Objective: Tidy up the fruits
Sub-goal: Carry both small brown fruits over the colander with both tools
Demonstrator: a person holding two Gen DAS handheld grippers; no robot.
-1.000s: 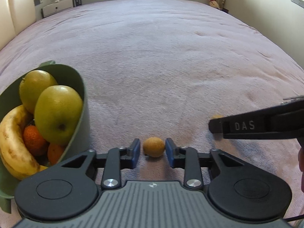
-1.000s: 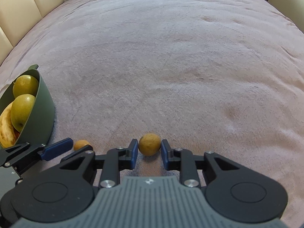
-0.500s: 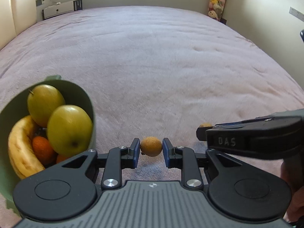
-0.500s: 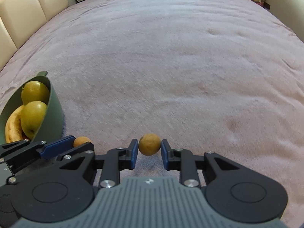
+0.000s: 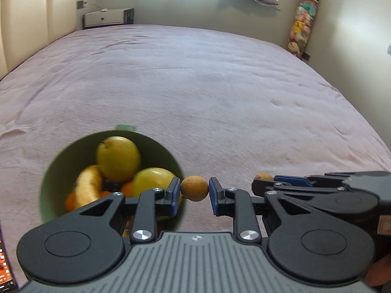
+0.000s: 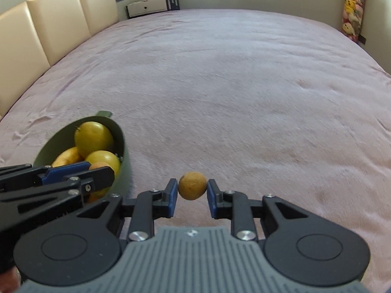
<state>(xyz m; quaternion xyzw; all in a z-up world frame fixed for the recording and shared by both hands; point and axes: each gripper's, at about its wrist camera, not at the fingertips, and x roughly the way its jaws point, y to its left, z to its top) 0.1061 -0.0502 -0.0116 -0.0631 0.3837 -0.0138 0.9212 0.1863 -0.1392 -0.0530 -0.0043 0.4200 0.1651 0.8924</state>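
Observation:
My left gripper (image 5: 194, 191) is shut on a small brown round fruit (image 5: 194, 188) and holds it above the bed, just right of the green bowl (image 5: 52, 171). The bowl holds two yellow-green apples (image 5: 118, 157), a banana (image 5: 86, 188) and oranges. My right gripper (image 6: 192, 190) is shut on a second small brown fruit (image 6: 192, 185), lifted off the bed to the right of the bowl (image 6: 123, 151). The right gripper's tip and its fruit (image 5: 263, 177) show at the right of the left wrist view. The left gripper and its fruit (image 6: 100, 165) show over the bowl's edge in the right wrist view.
A wide pink bedspread (image 5: 207, 85) fills both views. A cream padded headboard (image 6: 48, 29) runs along the left. A white low cabinet (image 5: 105, 19) and a hanging column of plush toys (image 5: 301, 26) stand at the far wall.
Both grippers have lifted their small fruits off the bed. The left gripper has moved toward the bowl, which now sits nearer its fingers. The cameras tilted up, showing more of the room.

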